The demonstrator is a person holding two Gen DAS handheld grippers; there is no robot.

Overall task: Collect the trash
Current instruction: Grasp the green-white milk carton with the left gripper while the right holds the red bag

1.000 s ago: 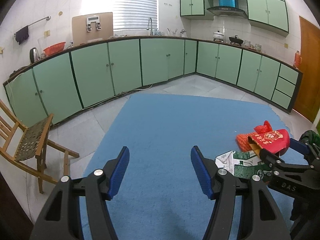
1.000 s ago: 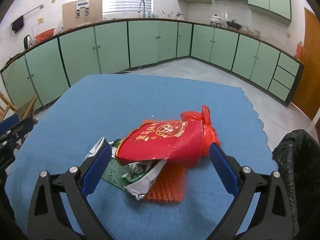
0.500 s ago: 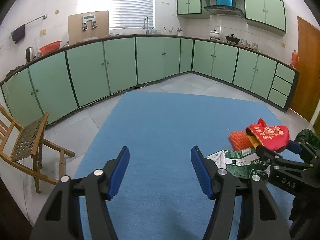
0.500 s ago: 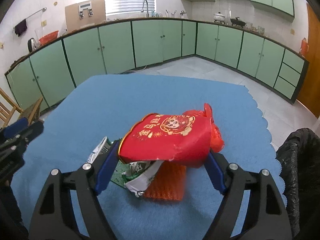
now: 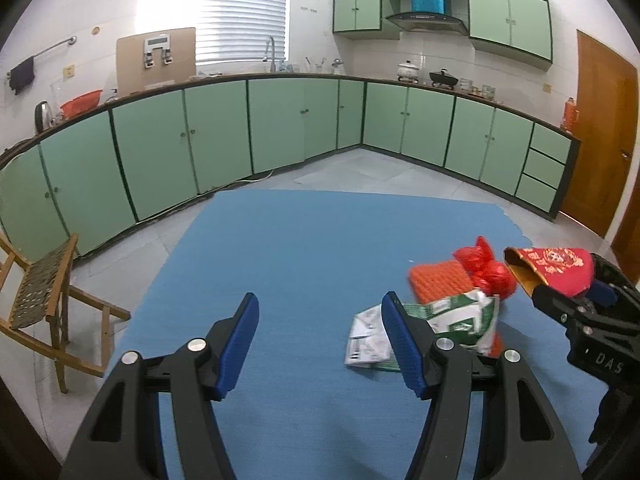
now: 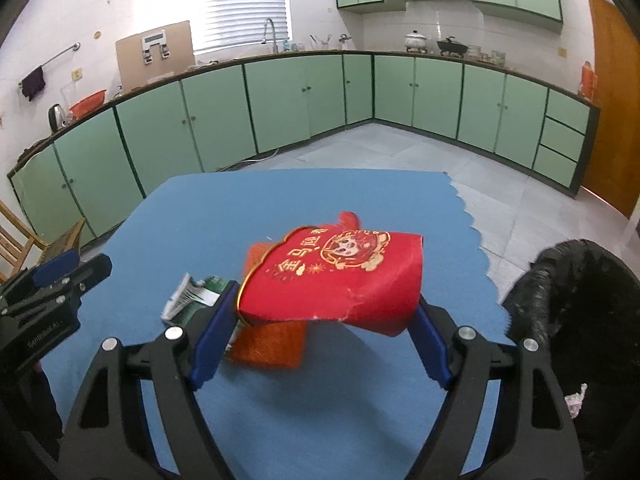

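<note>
Right wrist view: red paper cup (image 6: pixel 340 276) pinched sideways across right gripper (image 6: pixel 320 332), lifted clear of blue mat (image 6: pixel 360 420), black trash bag (image 6: pixel 580 300) just right of cup, presumably next stop. Left wrist view alone: left gripper (image 5: pixel 320 344) spread, empty; green-white carton (image 5: pixel 460 316) and orange mesh (image 5: pixel 438 282) left of cup.

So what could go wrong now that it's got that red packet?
The right gripper grips the red packet only by its edges; the thin, bent card could buckle and slip out before reaching the black trash bag. The green-and-white wrapper and orange net lie right beneath and might get dragged.
</note>
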